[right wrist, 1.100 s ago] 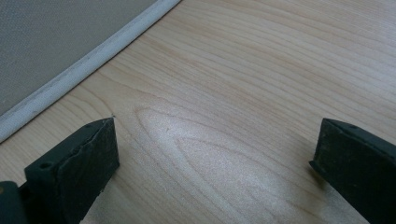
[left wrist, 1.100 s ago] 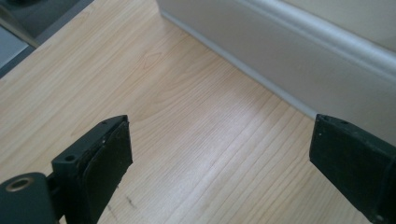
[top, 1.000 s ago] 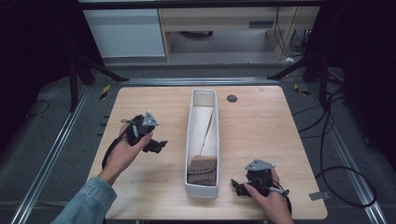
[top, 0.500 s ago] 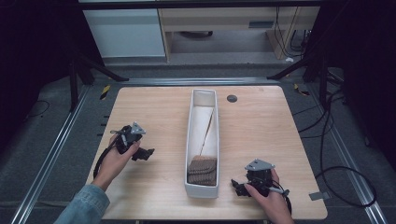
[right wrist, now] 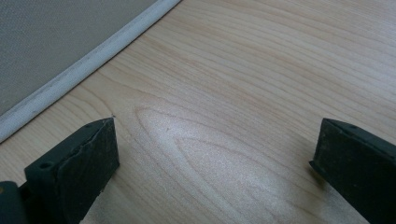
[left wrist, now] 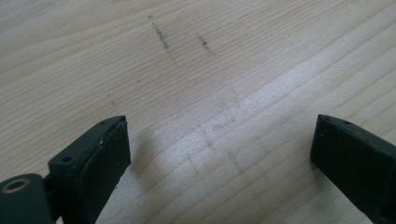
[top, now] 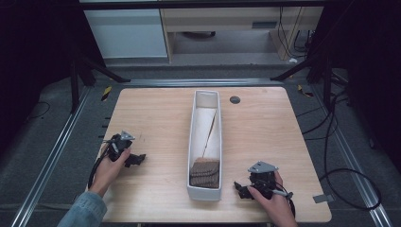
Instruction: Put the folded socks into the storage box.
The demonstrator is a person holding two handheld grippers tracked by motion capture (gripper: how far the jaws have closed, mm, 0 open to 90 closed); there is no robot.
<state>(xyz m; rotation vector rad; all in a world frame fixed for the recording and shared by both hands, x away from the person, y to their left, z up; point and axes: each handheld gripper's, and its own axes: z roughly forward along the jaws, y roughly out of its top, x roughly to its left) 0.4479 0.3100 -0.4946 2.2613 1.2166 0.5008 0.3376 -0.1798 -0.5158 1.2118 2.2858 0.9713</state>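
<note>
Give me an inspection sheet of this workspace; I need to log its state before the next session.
Surface: wooden table, bare wood with faint pencil marks under the left gripper.
Job's things: long white tray at mid-table; brown pieces stacked at its near end, thin stick lying along it.
Clutter: dark round spot near the far edge.
Grippers: left gripper and right gripper both low at the table, fingers wide apart, holding nothing.
Cables: one trails from each gripper; black loops on the floor at right.
Surroundings: grey floor, metal rails, white cabinet beyond.
</note>
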